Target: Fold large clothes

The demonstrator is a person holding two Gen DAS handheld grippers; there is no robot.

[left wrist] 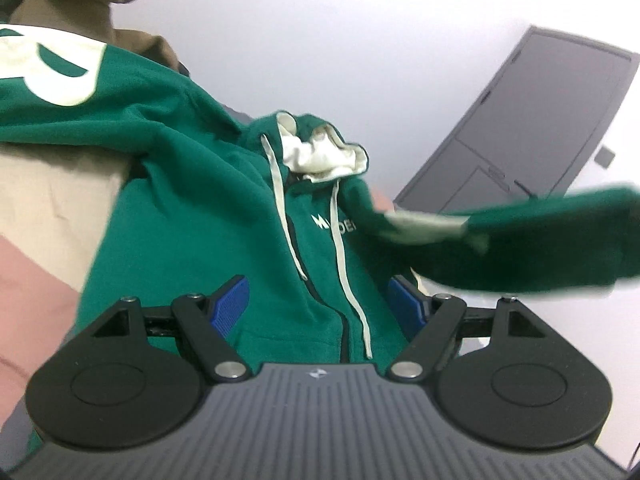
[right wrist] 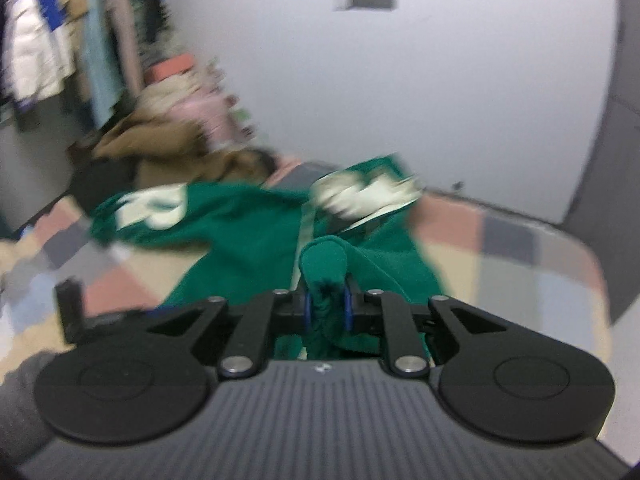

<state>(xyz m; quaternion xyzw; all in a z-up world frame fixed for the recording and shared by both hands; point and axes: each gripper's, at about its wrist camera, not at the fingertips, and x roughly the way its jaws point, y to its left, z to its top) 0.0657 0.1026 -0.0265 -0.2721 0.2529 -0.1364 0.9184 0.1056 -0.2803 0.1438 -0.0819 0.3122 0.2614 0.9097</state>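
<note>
A green zip hoodie (left wrist: 192, 184) with a cream-lined hood (left wrist: 320, 152) and cream drawstrings lies front up on a patchwork cover. My left gripper (left wrist: 320, 300) is open just above the hoodie's lower front, blue pads either side of the zip. One sleeve (left wrist: 520, 244) hangs lifted and blurred at the right. In the right wrist view my right gripper (right wrist: 328, 308) is shut on a fold of that green sleeve (right wrist: 324, 264), held above the hoodie body (right wrist: 240, 228).
The patchwork cover (right wrist: 512, 248) spreads under the hoodie. A brown garment pile (right wrist: 160, 148) lies behind it, also at the upper left in the left wrist view (left wrist: 72, 4). Clothes hang on a rack (right wrist: 60, 40) at far left. A grey door (left wrist: 540, 120) stands in the white wall.
</note>
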